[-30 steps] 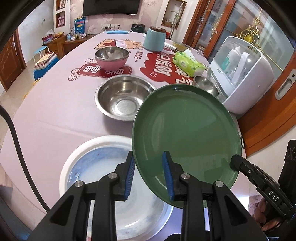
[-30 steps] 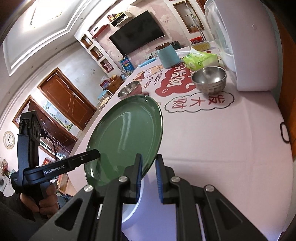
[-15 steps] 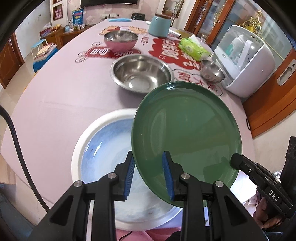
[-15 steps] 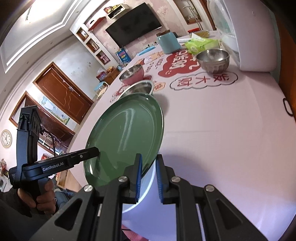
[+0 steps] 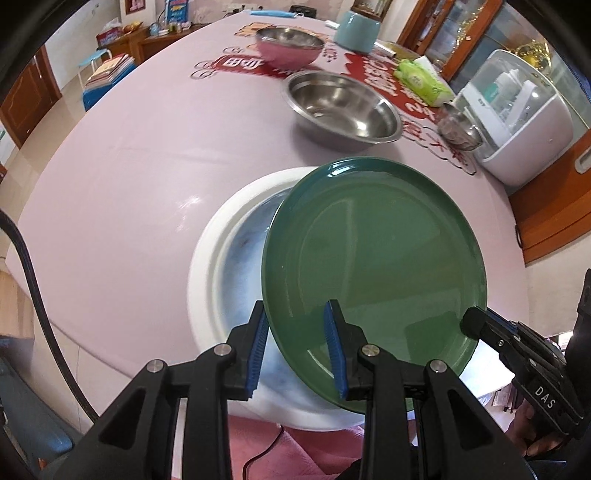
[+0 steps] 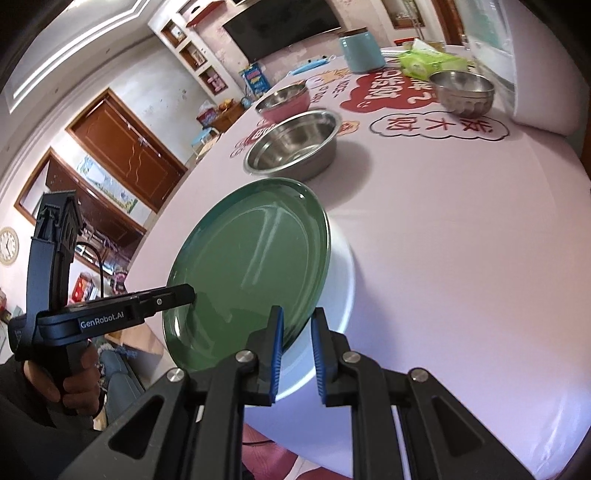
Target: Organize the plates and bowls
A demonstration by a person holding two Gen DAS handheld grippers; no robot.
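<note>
Gripping green plate point(image 5: 373, 258) rim: left gripper point(image 5: 297, 349), right gripper point(image 6: 297, 352); tilted above white plate point(image 5: 221, 243).

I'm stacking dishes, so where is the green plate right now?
In both wrist views the green plate is held tilted above the white plate at the table's near edge, gripped by both tools.

A home living room: wall television point(image 6: 284, 27), wooden doors point(image 6: 125, 147), clothed dining table point(image 6: 461, 240).
</note>
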